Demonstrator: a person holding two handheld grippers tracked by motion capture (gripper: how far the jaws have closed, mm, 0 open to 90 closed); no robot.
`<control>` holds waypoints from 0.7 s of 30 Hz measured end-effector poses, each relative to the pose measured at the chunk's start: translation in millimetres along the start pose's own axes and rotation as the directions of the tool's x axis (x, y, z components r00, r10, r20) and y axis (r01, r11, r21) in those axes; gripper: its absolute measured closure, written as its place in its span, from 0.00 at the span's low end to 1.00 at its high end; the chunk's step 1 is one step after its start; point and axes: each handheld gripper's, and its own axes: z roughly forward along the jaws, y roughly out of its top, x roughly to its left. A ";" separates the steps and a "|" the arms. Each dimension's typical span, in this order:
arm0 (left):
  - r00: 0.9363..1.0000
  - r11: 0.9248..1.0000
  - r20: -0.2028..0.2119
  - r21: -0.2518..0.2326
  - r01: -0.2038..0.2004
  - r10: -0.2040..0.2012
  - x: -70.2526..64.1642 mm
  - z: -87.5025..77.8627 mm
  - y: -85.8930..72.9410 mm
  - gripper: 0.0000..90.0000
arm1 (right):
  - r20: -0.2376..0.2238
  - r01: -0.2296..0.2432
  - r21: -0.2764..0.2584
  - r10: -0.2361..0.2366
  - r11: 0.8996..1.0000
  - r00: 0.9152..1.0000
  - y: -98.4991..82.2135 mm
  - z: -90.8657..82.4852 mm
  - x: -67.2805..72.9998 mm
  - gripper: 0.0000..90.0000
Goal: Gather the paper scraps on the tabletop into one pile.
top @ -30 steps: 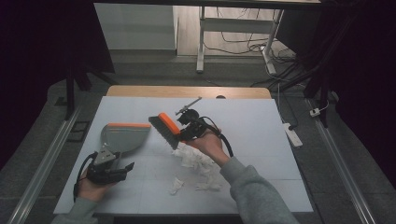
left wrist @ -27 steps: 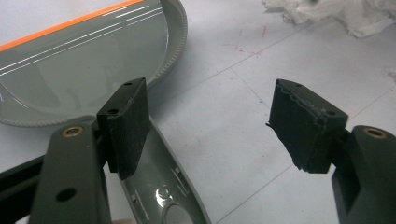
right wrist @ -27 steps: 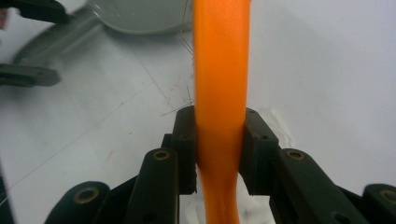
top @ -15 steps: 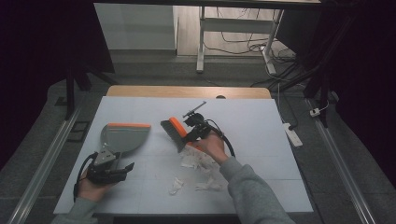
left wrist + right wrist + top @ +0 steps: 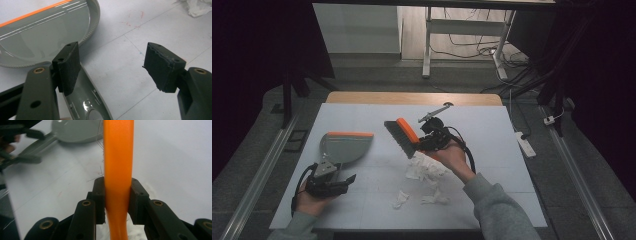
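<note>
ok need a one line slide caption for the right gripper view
Right gripper clamped on the orange brush handle, grey dustpan beyond on the white table.

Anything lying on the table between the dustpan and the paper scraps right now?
No. In the high view the stretch of table between the dustpan and the paper scraps is bare; the brush hangs lifted above it.
</note>
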 end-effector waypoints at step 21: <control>1.000 1.000 0.006 -0.002 0.014 -0.014 1.7 -0.4 -0.3 0.33 | -0.212 0.270 0.185 -0.229 0.945 0.950 -52.2 16.0 85.3 0.78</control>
